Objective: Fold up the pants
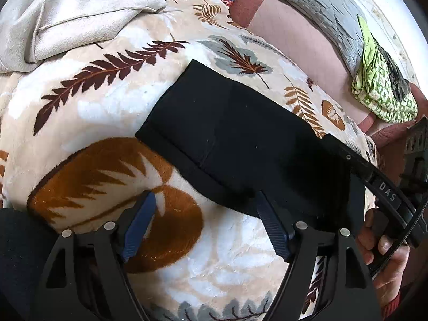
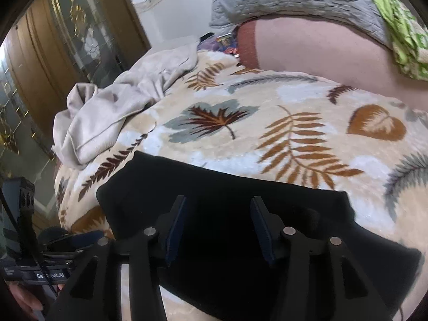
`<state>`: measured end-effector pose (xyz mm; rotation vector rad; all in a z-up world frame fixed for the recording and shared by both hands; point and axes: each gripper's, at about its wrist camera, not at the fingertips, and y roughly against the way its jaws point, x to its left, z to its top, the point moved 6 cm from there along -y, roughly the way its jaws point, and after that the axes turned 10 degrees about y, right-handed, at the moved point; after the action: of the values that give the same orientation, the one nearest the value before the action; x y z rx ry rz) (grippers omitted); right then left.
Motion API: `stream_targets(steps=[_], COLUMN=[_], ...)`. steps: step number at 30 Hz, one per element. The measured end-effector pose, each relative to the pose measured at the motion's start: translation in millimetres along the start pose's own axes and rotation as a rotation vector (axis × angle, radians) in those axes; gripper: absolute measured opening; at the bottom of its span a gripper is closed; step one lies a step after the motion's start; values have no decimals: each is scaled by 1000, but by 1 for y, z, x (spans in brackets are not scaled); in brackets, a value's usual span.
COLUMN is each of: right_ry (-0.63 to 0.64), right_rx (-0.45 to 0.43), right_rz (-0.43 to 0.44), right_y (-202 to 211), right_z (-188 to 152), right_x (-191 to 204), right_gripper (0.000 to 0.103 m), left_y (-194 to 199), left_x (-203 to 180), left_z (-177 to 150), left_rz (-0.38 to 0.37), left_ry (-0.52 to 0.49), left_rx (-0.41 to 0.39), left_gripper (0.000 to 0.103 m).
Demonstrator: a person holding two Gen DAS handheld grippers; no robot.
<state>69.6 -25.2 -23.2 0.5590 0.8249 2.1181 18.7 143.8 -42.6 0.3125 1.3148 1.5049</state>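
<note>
I had the folded black pants (image 1: 227,139) on the bed, long axis crosswise, directly under my right gripper (image 2: 218,227), fingers half apart and empty; left gripper (image 1: 206,227), fingers wide, straddled their near edge.

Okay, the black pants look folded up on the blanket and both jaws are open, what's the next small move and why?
Probably lift both grippers clear. The pants lie as a flat, compact rectangle on the blanket; the left gripper and right gripper have open jaws holding nothing, so another fold seems unneeded.
</note>
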Motion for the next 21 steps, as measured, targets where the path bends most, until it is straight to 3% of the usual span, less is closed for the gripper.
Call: stream_targets(steps=[5,10,16,21], right_ry=[42,93,156,224], right_rx=[22,28,55,99], right_rz=[33,76,140,182], right_y=[-14,-24,-43,-68], right_z=[9,24,44,57], right_x=[9,23,40,53], right_gripper=[59,66,67,68], left_y=[6,3,-5,-8], left_x=[5,4,-1,-1], left_z=[-3,-5,0,4], left_rz=[-17,-29,-53,-74], left_ry=[65,85,103,90], left_rx=[-4,4,2,-23], left_gripper=[78,84,97,98])
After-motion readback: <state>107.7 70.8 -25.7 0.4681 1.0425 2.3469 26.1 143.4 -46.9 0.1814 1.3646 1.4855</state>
